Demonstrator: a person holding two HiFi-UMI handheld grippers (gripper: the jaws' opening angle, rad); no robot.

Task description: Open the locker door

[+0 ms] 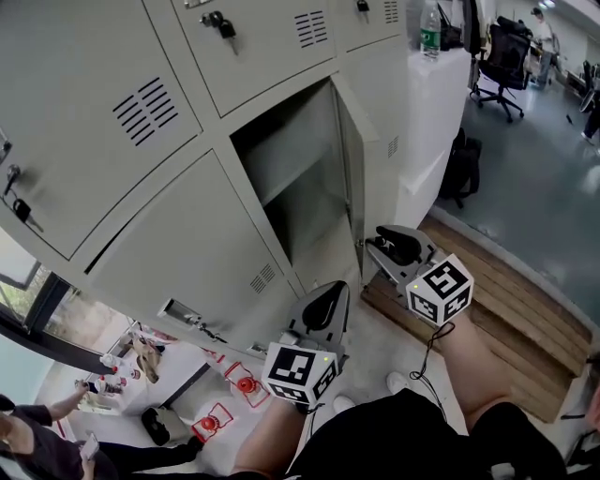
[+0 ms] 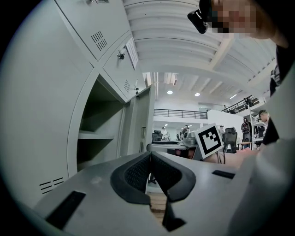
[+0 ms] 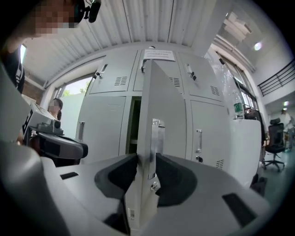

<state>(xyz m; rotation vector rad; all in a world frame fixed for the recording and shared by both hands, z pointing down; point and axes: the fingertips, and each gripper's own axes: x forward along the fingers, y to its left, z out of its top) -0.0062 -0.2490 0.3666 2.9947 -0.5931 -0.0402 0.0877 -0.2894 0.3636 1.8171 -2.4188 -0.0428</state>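
Head view puts the locker door (image 1: 352,178) just above the middle of the frame. It stands swung out from the grey bank of lockers so that you see it nearly edge-on, with the dark open compartment (image 1: 295,173) to its left. Your right hand-held gripper (image 1: 375,246) sits right of centre at the door's lower free edge. Your left hand-held gripper (image 1: 330,295) lies lower and a little to the left, apart from the door.

In the right gripper view, the right hand-held gripper (image 3: 146,161) has the door's (image 3: 159,115) edge running upright between its jaws. One pad lies against the door's left face, and the other lies against the metal latch plate (image 3: 156,138) on the right, so it is gripping the door.

In the left gripper view, the left hand-held gripper (image 2: 150,159) has its jaws drawn together at the tips, with nothing between them. The open compartment (image 2: 99,110) fills the left of that frame with a shelf (image 2: 94,134) inside it, and the door (image 2: 137,124) stands just right of it. The right gripper's marker cube (image 2: 207,140) shows right of centre.

At the top of the head view, a key (image 1: 220,23) hangs from the lock of the locker above. A bottle (image 1: 430,28) stands at the upper right, with an office chair (image 1: 506,56) beyond it.
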